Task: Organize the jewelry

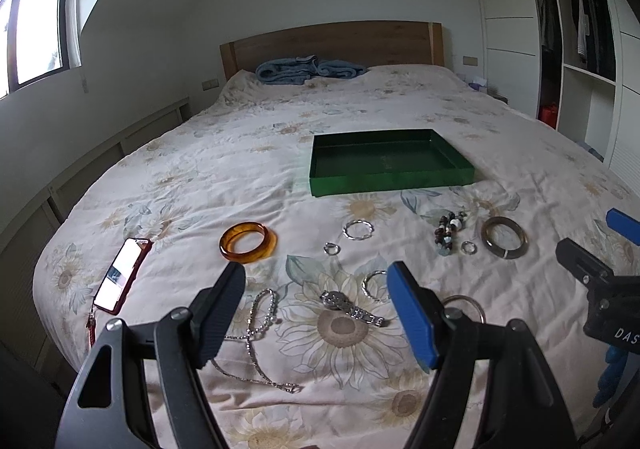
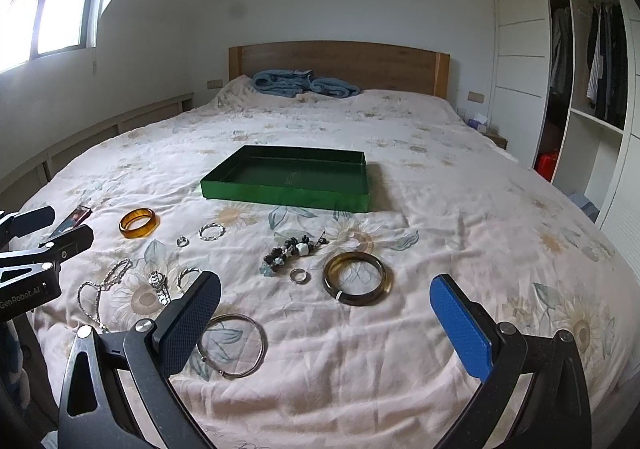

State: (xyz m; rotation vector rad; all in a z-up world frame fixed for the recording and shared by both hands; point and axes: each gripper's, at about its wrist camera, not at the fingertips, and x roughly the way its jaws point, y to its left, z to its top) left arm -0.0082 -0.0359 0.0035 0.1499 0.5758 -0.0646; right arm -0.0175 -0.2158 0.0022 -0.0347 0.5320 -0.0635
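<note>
Both grippers hover over the bed, jaws wide apart, holding nothing.
Left gripper (image 1: 316,297) above a watch (image 1: 352,307); right gripper (image 2: 326,303) near a thin bangle (image 2: 234,345); green tray (image 2: 288,195) beyond.

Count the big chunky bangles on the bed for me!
2: the amber bangle lies left, near the phone; the dark olive bangle lies right, beside the beads. The thinner silver rings aren't counted.
</note>
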